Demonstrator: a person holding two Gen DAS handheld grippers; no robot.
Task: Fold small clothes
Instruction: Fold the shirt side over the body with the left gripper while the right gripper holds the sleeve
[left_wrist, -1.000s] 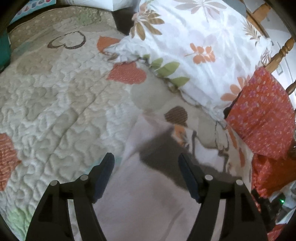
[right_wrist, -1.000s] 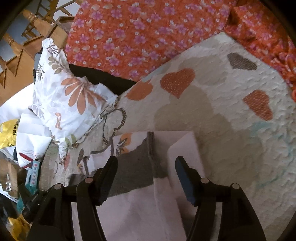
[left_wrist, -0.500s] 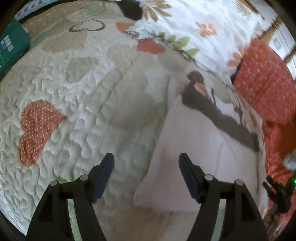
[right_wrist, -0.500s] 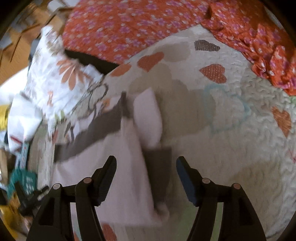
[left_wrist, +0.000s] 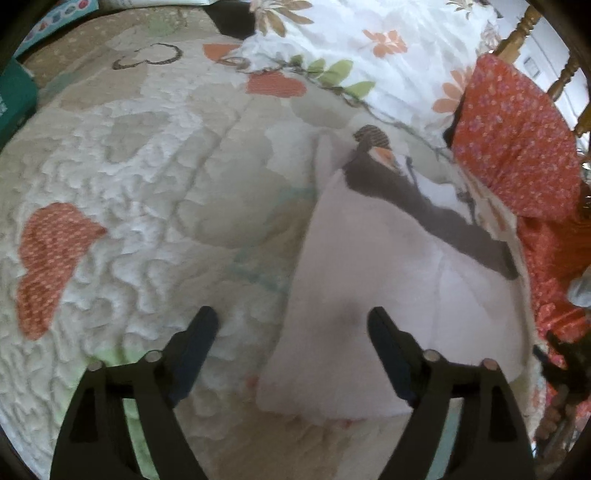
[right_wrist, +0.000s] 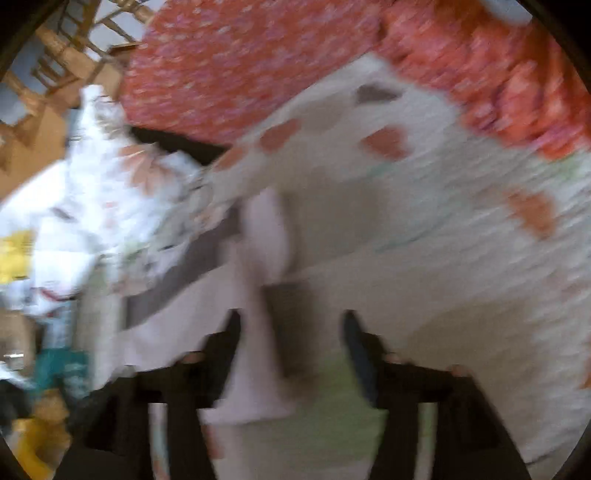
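A small pale pink garment (left_wrist: 388, 277) with a grey band (left_wrist: 424, 210) lies flat on the quilted bedspread (left_wrist: 147, 184). My left gripper (left_wrist: 291, 315) hovers over its near left edge. Its jaws are opening; one finger is over the quilt, the other over the pink cloth, and neither presses on it. The right wrist view is blurred by motion. There my right gripper (right_wrist: 293, 321) stands over the garment's (right_wrist: 177, 325) other side. Its jaws are closing slightly, and a narrow pink fold (right_wrist: 258, 369) runs loose between them. A dark grey patch (right_wrist: 291, 314) lies beside that fold.
A white floral pillow (left_wrist: 369, 55) and an orange flowered cloth (left_wrist: 517, 147) lie beyond the garment, by wooden bedposts (left_wrist: 524, 22). A teal box (left_wrist: 14, 99) sits at the quilt's far left. Clutter, some of it yellow (right_wrist: 14, 254), lies off the bed.
Both grippers have drawn back from over the garment's grey band toward its near edge. The left jaws have widened. The right view has become blurred.
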